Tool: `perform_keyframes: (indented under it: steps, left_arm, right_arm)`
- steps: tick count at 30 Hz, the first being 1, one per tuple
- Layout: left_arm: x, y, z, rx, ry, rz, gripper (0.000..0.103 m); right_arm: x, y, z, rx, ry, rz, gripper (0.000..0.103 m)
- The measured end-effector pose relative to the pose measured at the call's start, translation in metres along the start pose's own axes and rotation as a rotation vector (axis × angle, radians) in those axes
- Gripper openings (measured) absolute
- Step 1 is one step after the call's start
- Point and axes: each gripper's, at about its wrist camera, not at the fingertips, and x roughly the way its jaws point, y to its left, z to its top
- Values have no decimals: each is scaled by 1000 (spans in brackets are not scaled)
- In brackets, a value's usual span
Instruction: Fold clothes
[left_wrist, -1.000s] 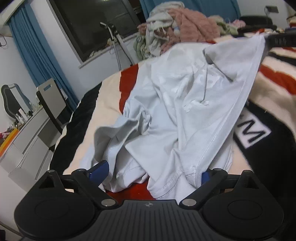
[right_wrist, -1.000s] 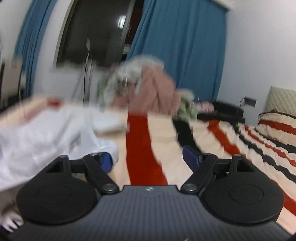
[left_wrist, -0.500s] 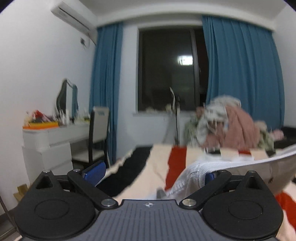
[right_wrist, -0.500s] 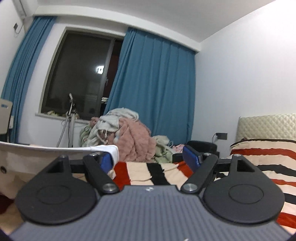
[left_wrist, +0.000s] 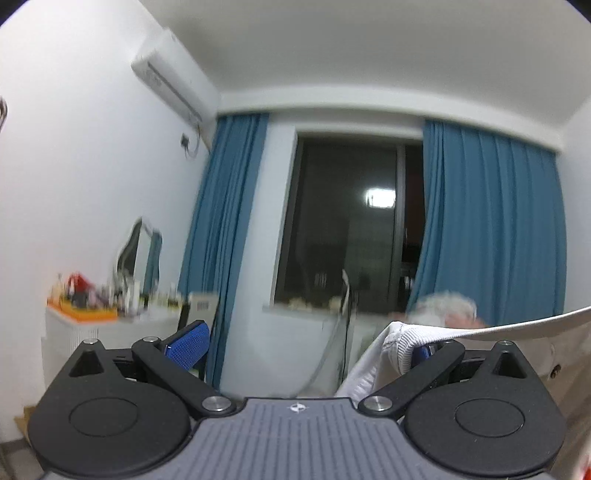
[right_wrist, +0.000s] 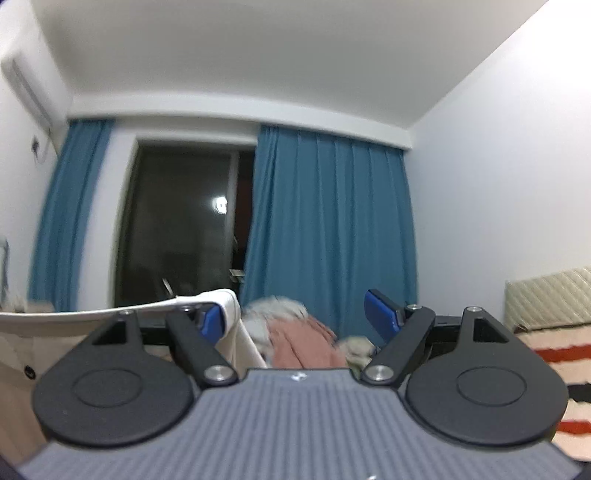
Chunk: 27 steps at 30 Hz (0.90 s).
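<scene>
A white garment (left_wrist: 402, 343) hangs stretched between my two grippers, lifted high in the air. In the left wrist view its ribbed hem drapes over the right blue fingertip (left_wrist: 421, 352) of my left gripper (left_wrist: 306, 345), whose jaws stand wide apart. In the right wrist view the white garment (right_wrist: 229, 314) drapes over the left blue fingertip (right_wrist: 212, 319) of my right gripper (right_wrist: 295, 317), jaws also wide apart. The cloth runs taut off to the side in each view.
A pile of clothes with a pink piece (right_wrist: 303, 339) lies beyond, before blue curtains (right_wrist: 325, 229) and a dark window (left_wrist: 347, 229). A white dresser with clutter (left_wrist: 92, 325) stands left. The striped blanket (right_wrist: 554, 350) shows at right.
Both grippers have risen and tilted up, lifting the white garment off the bed; the views now look at the window and ceiling, not the blanket.
</scene>
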Motion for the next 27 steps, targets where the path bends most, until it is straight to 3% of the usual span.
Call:
perform_keyframes:
  steps: [3,9,14,17,20,24,27]
  left_arm:
    - [1,-7,80,-21,-32,8,103]
    - [-4,-15,215,-95,-82,-61,103]
    - [8,-27,271,-143,-119,-89,103]
    - [42,-38,262,-139,-70,-90,103]
    - [93,-42,226,-167,26,-124,103]
    - [171,-56,153,-145,164,-145,103]
    - [237,-81,92,-56,253,-152,103]
  right_arm:
    - [6,-2,71,9,-42,26,79]
    - [24,-8,194,1,-128,23,79]
    - [48,-11,247,-23,-125,24,80]
    - [70,-8,238,-35,-78,39,80]
    - [101,-3,202,-66,-6,49,81]
    - [162,8,127,-148,140,61,81]
    - [222,15,58,-164,262,65,81]
